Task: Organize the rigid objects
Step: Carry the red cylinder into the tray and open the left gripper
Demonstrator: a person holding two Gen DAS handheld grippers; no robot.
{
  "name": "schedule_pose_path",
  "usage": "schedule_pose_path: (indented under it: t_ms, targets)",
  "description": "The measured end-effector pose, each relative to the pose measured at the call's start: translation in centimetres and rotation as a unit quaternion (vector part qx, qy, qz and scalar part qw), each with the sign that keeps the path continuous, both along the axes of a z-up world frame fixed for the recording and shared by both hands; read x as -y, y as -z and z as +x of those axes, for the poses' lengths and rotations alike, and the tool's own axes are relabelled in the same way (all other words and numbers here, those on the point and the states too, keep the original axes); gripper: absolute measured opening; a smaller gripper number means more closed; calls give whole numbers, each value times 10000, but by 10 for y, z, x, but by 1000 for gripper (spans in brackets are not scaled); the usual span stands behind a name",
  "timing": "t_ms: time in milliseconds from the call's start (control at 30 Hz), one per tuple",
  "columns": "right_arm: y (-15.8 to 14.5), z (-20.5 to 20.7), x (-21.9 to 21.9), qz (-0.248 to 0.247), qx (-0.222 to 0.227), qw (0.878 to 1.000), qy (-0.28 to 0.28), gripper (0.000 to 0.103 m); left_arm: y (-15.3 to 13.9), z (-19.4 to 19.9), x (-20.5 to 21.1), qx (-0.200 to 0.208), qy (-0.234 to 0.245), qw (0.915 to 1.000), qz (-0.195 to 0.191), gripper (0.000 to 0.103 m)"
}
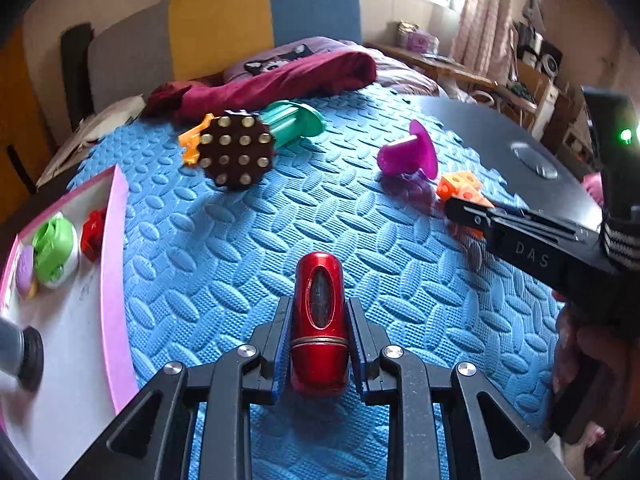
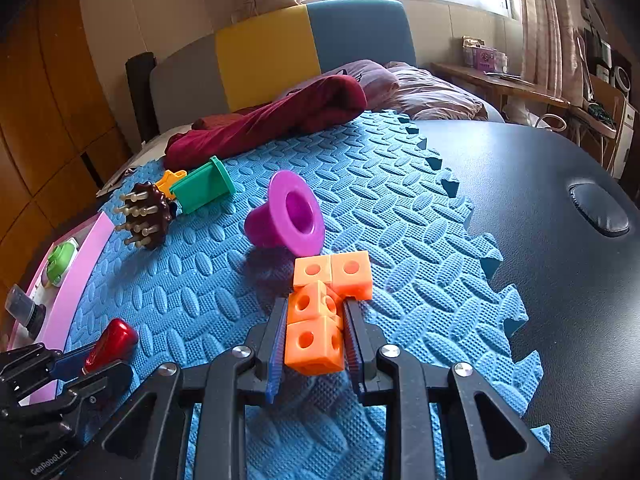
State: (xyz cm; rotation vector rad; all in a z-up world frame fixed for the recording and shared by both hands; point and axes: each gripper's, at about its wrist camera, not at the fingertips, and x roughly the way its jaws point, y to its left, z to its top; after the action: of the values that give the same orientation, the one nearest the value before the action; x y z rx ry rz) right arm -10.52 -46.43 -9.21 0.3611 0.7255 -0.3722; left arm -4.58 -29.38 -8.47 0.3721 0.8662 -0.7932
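Note:
My left gripper (image 1: pixel 319 312) is shut on a shiny red capsule-shaped object (image 1: pixel 319 320), held just above the blue foam mat (image 1: pixel 224 264); it also shows in the right wrist view (image 2: pixel 112 344). My right gripper (image 2: pixel 316 320) has its jaws around a cluster of joined orange cubes (image 2: pixel 320 312) lying on the mat; the pads touch the nearest cube. In the left wrist view the right gripper (image 1: pixel 460 208) reaches in from the right over the orange cubes (image 1: pixel 460 186).
A pink-rimmed white tray (image 1: pixel 114 264) at the left holds a green-and-white item (image 1: pixel 54 252), a small red piece (image 1: pixel 94 234) and a grey bottle (image 1: pixel 20 350). On the mat lie a brown studded disc (image 1: pixel 236 150), a green flanged tube (image 1: pixel 292 122), an orange piece (image 1: pixel 192 140) and a purple funnel-shaped cup (image 2: pixel 288 216). A black tabletop (image 2: pixel 560 280) lies right.

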Motion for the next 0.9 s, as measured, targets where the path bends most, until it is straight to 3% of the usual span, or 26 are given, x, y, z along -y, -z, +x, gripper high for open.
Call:
schedule_pose_path:
  t_ms: [433,900]
  targets:
    - [-1,0,0,-26,-20,10000,2,26,-38,3,-22,-49,-178,9978,-642,26]
    - [-1,3,-3,-98,-71,9999,7,26,-58,39,-109,155,-1149,9892,-893,28]
